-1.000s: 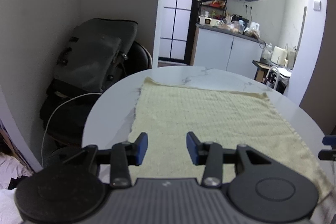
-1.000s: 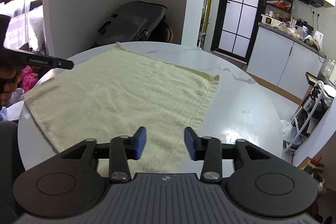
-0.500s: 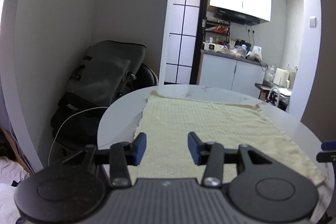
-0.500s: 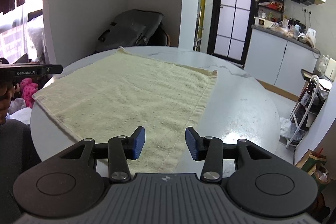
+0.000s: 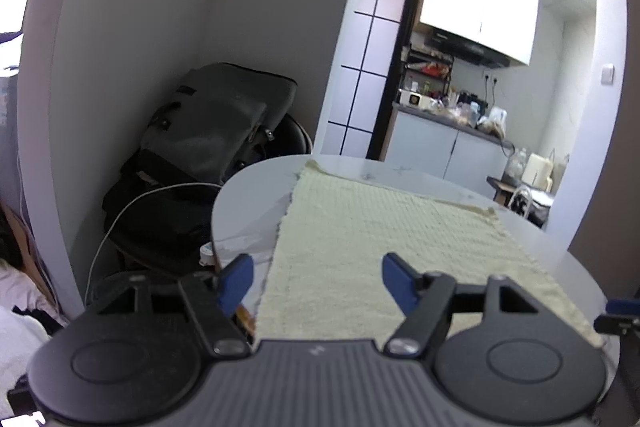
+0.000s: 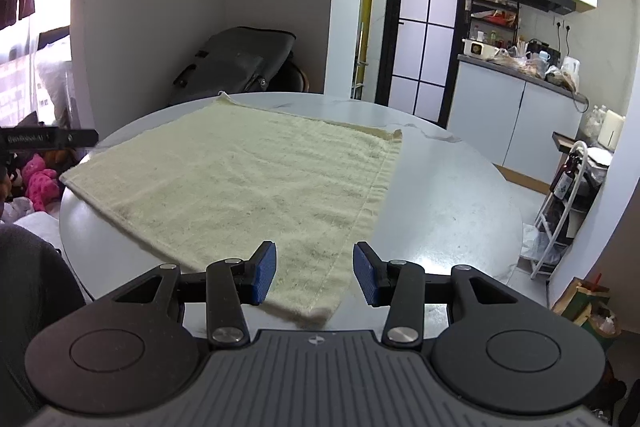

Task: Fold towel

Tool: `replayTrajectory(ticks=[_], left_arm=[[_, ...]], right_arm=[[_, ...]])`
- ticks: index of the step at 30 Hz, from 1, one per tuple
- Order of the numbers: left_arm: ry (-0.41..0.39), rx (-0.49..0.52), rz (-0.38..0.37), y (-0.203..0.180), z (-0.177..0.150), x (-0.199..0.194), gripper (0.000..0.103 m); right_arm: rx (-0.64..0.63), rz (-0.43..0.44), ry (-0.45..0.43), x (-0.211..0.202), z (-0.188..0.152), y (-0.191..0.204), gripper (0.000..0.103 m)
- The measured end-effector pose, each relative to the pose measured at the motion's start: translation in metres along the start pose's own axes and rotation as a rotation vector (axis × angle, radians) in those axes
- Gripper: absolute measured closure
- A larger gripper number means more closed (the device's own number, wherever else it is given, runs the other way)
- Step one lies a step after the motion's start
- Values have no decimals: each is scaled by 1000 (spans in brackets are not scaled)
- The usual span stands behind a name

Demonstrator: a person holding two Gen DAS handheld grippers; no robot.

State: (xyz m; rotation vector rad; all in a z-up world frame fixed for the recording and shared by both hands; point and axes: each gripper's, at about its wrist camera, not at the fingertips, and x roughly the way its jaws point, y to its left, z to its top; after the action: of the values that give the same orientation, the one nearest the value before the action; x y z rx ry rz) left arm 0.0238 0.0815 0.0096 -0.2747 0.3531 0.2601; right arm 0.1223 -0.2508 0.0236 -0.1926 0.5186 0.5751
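While the towel (image 6: 256,183) lies spread flat over the round table (image 6: 448,203), its near corners at the table's near edge, the left gripper (image 5: 316,283) has spread its jaws wider than a second ago; the right gripper (image 6: 314,277) stays released, both apparently readying to take those corners.

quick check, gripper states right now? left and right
Left gripper: open, holding nothing, above the near edge of the towel.
Right gripper: open, holding nothing, fingers either side of the towel's near corner.
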Motion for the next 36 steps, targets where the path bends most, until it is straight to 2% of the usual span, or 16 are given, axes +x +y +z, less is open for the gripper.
replayTrajectory(ticks=[4,6,9,12,15,22,28,36], left_arm=[[15,-11,-36,5,0,1,29],[22,12,-37,1,0,3,29],[37,63,-30,-7,-1,5,29],[47,87,-8,-12,-3,3,29],[101,69,-34,-8,-6,2,29],[126,95,-15,-12,-12,-1,29],[158,146,-17,-20,-17,-1,29],[186,129,-28,-16,-20,-4,29]], right_arm=[[27,-2,-6,-4,-6,1,49],[34,-9,-13,-6,-9,3,40],[39,-18,-15,-8,-12,4,35],[42,-27,-14,-9,-15,5,34],[42,-33,-12,-10,-17,5,34],[48,-46,0,-7,-22,2,34],[81,-75,-31,-6,-20,-4,34],[80,-53,-18,1,-19,2,34]])
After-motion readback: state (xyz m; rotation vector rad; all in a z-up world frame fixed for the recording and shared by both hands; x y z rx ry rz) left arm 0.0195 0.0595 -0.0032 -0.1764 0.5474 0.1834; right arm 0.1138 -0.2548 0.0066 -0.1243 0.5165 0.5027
